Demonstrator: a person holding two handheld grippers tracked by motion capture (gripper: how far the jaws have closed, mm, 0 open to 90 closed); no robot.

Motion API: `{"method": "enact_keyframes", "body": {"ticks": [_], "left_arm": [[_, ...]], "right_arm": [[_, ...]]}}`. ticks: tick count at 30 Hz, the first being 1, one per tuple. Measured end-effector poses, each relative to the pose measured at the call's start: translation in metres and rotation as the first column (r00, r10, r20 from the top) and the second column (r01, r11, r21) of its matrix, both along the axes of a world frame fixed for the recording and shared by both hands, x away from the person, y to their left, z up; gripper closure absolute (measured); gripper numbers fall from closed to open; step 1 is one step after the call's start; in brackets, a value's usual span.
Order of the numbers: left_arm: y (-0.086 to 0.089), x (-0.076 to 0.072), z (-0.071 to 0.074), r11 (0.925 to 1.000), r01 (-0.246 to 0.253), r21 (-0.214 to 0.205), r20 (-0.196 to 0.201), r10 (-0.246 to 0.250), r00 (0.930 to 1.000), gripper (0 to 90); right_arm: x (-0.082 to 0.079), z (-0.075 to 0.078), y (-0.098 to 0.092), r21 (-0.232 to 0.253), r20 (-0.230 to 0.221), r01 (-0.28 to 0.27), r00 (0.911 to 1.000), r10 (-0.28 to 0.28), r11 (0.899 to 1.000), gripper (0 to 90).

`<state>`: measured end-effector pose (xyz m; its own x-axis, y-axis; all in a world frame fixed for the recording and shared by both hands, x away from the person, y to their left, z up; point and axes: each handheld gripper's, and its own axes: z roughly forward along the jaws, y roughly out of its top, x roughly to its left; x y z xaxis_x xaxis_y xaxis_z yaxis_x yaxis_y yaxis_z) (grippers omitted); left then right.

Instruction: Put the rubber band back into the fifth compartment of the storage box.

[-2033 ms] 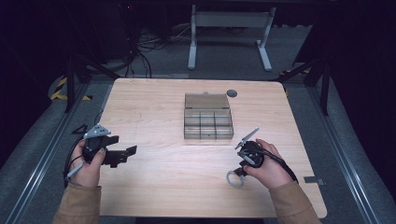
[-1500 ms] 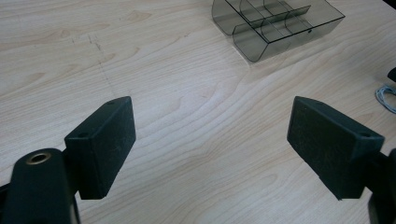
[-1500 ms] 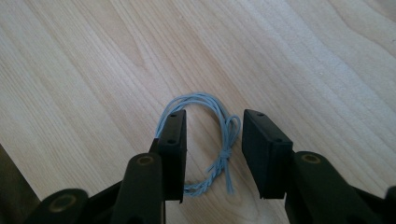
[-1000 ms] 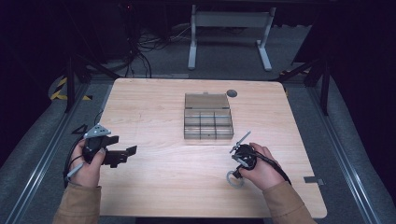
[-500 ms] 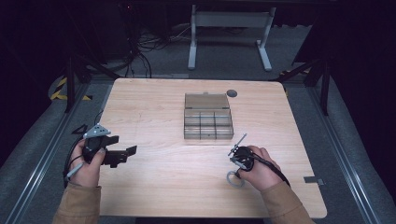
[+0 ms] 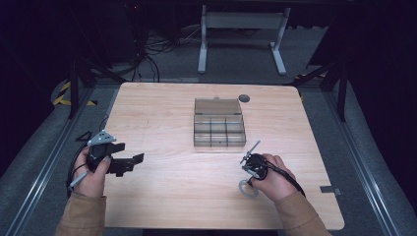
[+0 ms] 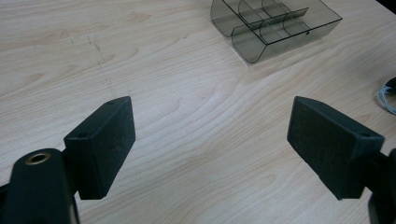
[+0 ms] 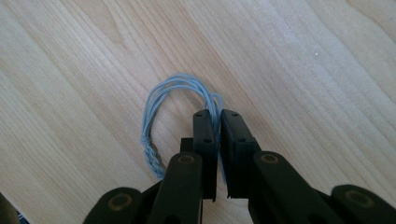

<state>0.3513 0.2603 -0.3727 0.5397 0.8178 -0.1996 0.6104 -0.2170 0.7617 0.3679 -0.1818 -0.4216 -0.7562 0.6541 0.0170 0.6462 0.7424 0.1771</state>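
Observation:
A small coil of pale grey-blue wire (image 8: 161, 105) lies on the wooden table (image 6: 162, 113), seen as a light ring (image 6: 247, 189) by the person's right hand. My right gripper (image 8: 217, 116) points down at the table and is shut on one side of the coil. My left gripper (image 6: 133, 160) rests at the table's left edge, jaws wide open with nothing between them; its pads (image 7: 100, 140) frame bare wood. A smoky clear plastic organizer box (image 6: 219, 123) with several compartments and an open lid stands at the table's middle.
A small dark round disc (image 6: 244, 98) sits on the table behind the box. In the left gripper view the box (image 7: 275, 23) is far ahead and the coil (image 7: 387, 98) peeks in at the right edge. A desk frame stands on the floor beyond.
The right hand has shifted a little left and toward the person, tilting its gripper down over the wire coil. The left hand and gripper have stayed still.

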Motion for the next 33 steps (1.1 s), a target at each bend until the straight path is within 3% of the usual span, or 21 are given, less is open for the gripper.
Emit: {"method": "enact_keyframes", "body": {"ticks": [16, 25, 33], "left_arm": [[-0.001, 0.000, -0.001, 1.0000, -0.005, -0.001, -0.005, 0.005, 1.0000, 16.2], [-0.001, 0.000, 0.000, 1.0000, -0.007, -0.001, -0.007, 0.007, 1.0000, 16.1], [0.000, -0.001, 0.000, 1.0000, 0.003, 0.000, -0.010, -0.003, 0.9999, 16.1]], "right_arm": [[-0.001, 0.020, -0.006, 0.076, 0.054, 0.016, 0.9983, -0.021, 0.997, 85.7], [0.010, 0.035, -0.005, 0.073, 0.043, 0.005, 0.9991, -0.008, 0.997, 85.7], [0.022, 0.045, 0.000, 0.086, 0.062, -0.009, 0.9981, 0.004, 0.996, 85.7]]}}
